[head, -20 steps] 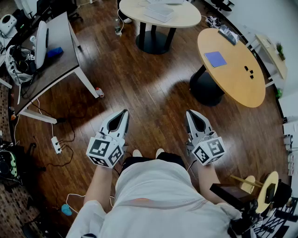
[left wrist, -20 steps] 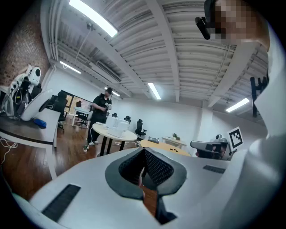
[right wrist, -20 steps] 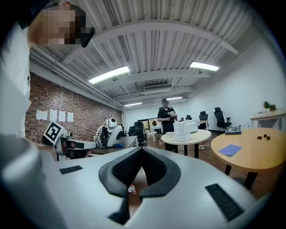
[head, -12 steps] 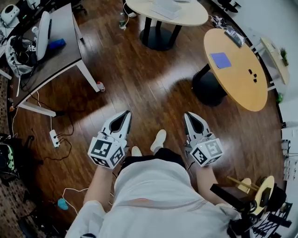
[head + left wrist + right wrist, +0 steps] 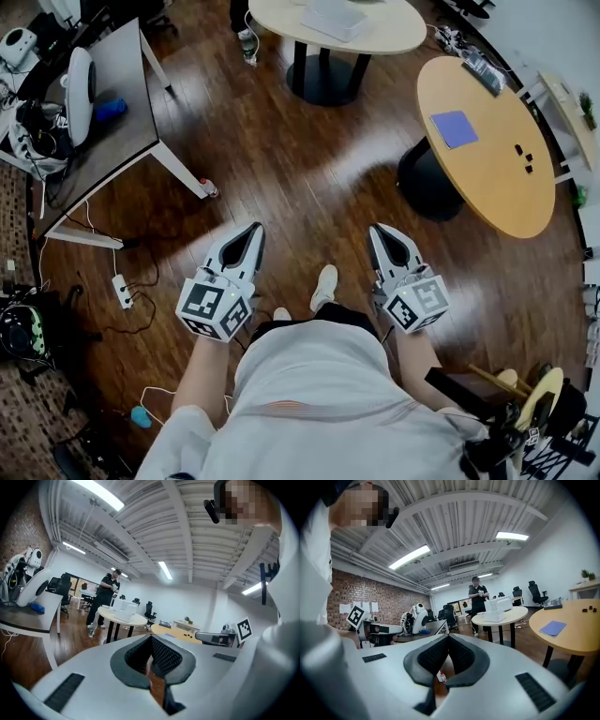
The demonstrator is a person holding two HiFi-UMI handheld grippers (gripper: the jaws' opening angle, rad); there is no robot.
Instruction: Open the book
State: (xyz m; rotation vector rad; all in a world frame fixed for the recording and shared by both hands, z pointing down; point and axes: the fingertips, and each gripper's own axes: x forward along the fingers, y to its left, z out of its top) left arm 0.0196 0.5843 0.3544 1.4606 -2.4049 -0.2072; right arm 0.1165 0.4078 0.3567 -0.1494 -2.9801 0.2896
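Observation:
A blue-purple book [image 5: 455,129] lies shut on the round wooden table [image 5: 497,187] at the upper right of the head view, far ahead of both grippers. The right gripper view shows the book [image 5: 553,628] flat on that table at its right edge. My left gripper [image 5: 253,231] and right gripper [image 5: 377,232] are held side by side at waist height over the wooden floor, both shut with nothing between the jaws. In the left gripper view the left gripper [image 5: 150,640] has its tips together, and in the right gripper view so does the right gripper [image 5: 448,637].
A grey desk [image 5: 112,103] with gear stands at the left, with a power strip [image 5: 122,291] and cables below it. A white round table [image 5: 375,33] is at the top, and a person [image 5: 478,598] stands beside it. A small bottle [image 5: 214,190] lies on the floor. My shoe [image 5: 323,287] shows between the grippers.
I have stepped forward: one shoe came out between the grippers, and the wooden table with the book slid lower and nearer in the head view. Both grippers kept their pose.

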